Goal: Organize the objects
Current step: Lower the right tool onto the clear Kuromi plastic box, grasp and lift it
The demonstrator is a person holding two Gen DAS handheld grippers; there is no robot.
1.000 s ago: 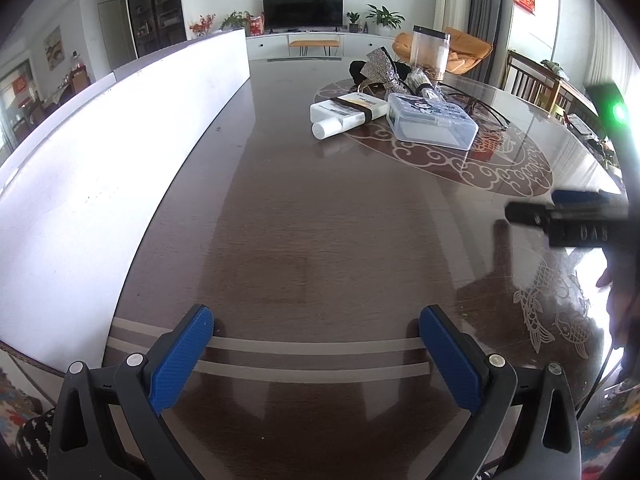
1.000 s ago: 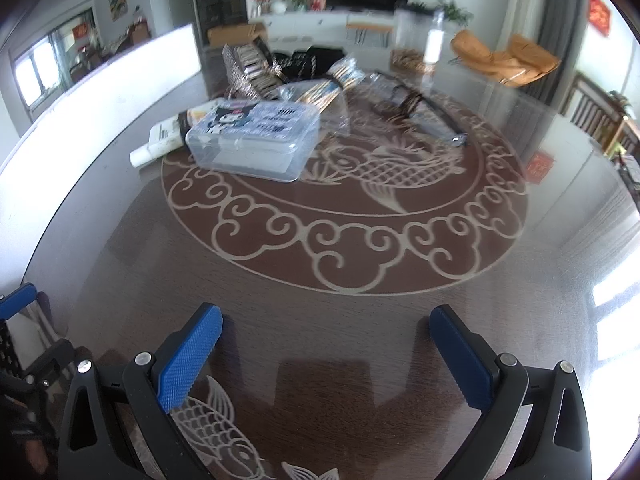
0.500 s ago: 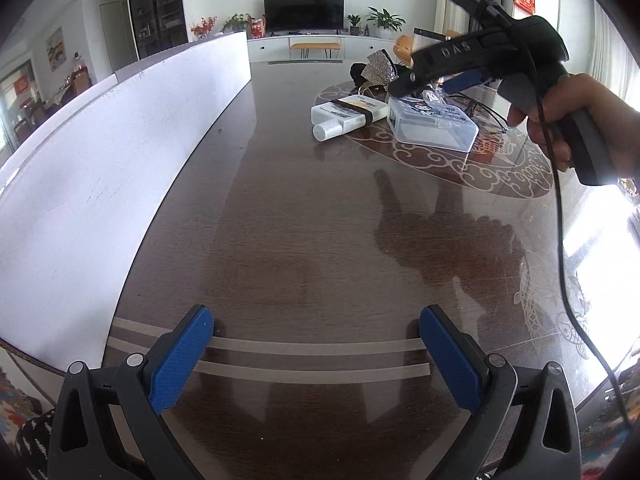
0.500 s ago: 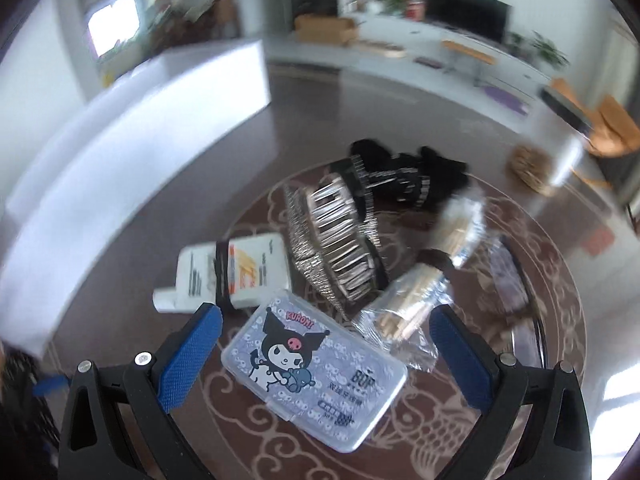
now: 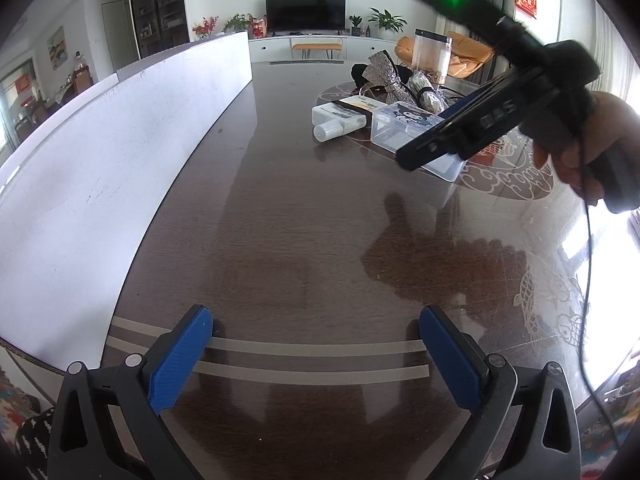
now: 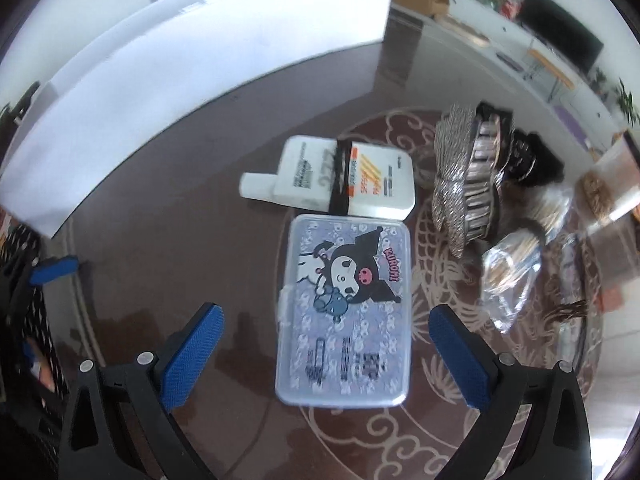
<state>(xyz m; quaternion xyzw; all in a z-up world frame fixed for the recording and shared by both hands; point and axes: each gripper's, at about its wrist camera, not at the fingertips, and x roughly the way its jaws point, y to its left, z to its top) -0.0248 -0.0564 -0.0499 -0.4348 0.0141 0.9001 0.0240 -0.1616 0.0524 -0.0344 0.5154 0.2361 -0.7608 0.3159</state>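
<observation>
Trouble is most likely at the grasp itself: the right gripper (image 6: 326, 344) hangs above the clear plastic box (image 6: 346, 304) with its fingers spread wide and empty, one on each side of the box's long edges, and the smooth lid and rounded walls could let the box slip or skid on the glossy table (image 6: 168, 216) if the fingers close off-centre or only catch the lid. The latch tab at the box's 9 o'clock edge might also pop open under a squeeze, though what the box holds cannot be told. Just beyond the box at 12 o'clock lies a white tube (image 6: 340, 178) with a black band around it, lying against or just off the box's far edge, so a push forward could shove it along. At 2 o'clock sits a sequinned bow (image 6: 460, 188), and at 3 o'clock a crinkly clear bag (image 6: 512, 264), both near enough to snag a finger swinging right. The left gripper (image 5: 316, 356) waits well apart, low over bare table at the near edge, fingers wide and holding nothing. A white board (image 5: 112, 160) runs along the table from 9 to 11 o'clock, clear of everything.
</observation>
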